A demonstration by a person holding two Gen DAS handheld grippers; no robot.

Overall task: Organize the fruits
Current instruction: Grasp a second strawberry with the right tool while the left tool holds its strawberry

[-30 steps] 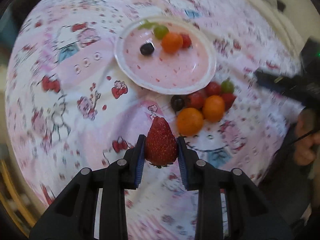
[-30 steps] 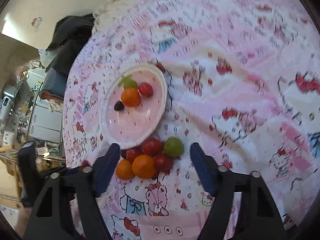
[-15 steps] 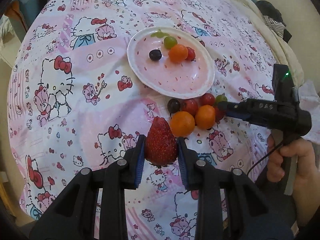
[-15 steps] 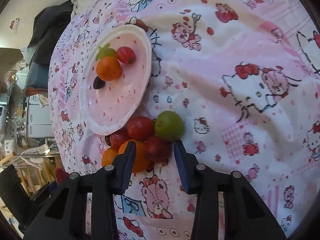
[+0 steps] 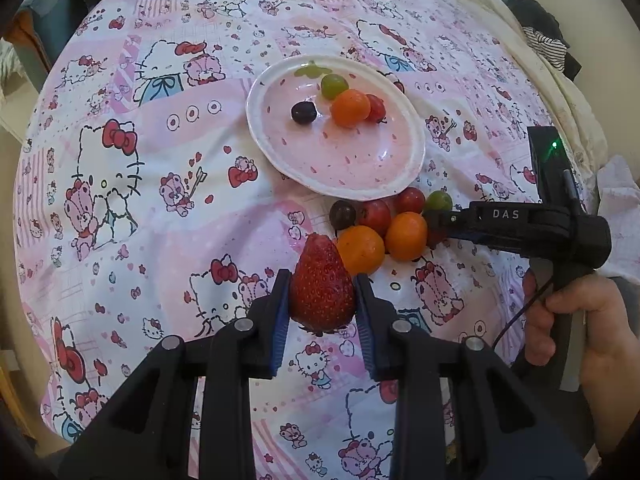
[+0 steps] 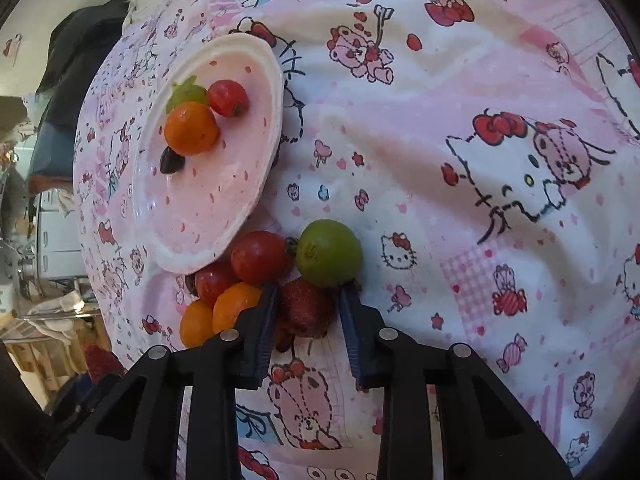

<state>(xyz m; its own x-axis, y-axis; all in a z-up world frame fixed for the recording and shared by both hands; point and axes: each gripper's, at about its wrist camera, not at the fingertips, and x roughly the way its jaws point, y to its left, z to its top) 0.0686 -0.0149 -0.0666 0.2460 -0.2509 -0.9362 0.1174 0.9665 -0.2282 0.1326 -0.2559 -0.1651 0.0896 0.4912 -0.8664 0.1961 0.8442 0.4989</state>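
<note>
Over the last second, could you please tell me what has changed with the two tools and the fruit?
The right tool came down to the pile beside the plate and narrowed from wide open around a dark red strawberry; whether it grips is unclear. The left tool kept its strawberry clamped. The plate's four fruits stayed put.

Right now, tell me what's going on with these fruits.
A person is sorting small fruits off a patterned cloth onto a pink plate. The left gripper is shut on a strawberry, held above the cloth short of the plate. The right gripper has its fingers around a second strawberry in the pile beside the plate, next to a green fruit; whether it is clamped yet is unclear. Four fruits already sit on the plate.
</note>
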